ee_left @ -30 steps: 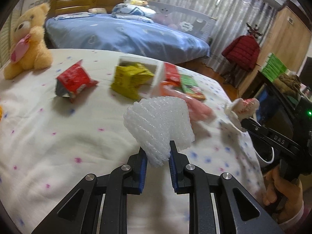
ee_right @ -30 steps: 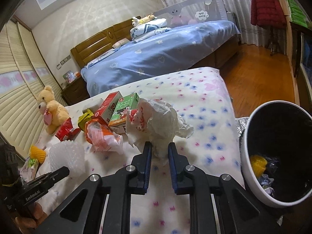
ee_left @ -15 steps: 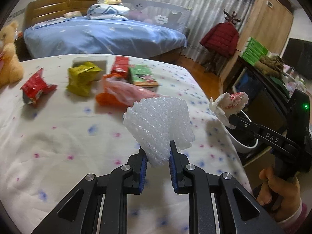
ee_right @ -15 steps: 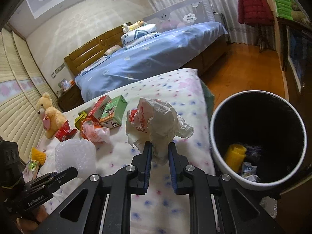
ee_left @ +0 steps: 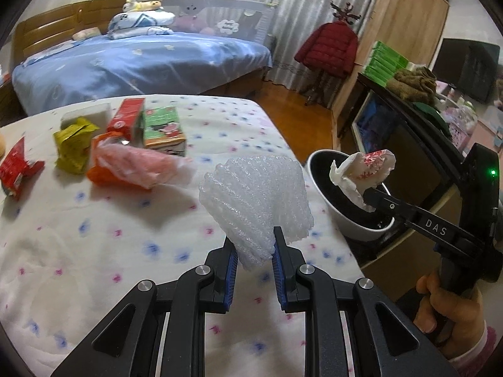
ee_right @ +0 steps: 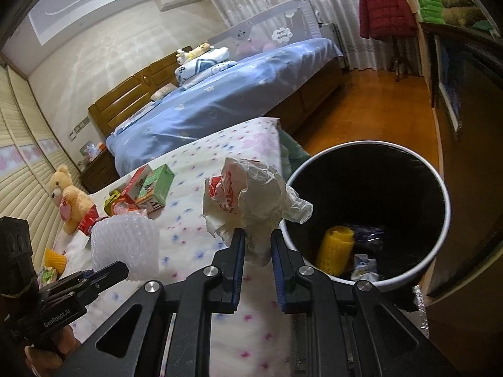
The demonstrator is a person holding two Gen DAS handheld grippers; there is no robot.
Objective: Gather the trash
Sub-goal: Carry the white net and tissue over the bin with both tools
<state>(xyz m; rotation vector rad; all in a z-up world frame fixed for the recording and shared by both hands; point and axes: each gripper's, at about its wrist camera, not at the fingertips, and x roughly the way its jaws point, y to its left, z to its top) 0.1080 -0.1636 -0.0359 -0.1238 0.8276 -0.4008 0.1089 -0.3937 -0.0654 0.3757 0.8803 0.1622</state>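
The left gripper (ee_left: 253, 256) is clamped on a white ribbed foam net sleeve (ee_left: 256, 202), fanned wide above the pads, its long axis running up and away over the dotted white bedspread (ee_left: 94, 251). The right gripper (ee_right: 255, 253) pinches a crumpled white paper wrapper with red print (ee_right: 251, 198) (upright). Both have swung toward the white, black-lined round bin (ee_right: 440, 238), and the wrapper now sits at its rim.

Left claw (ee_left: 253, 256), right claw (ee_right: 255, 246) clamped, angled down.
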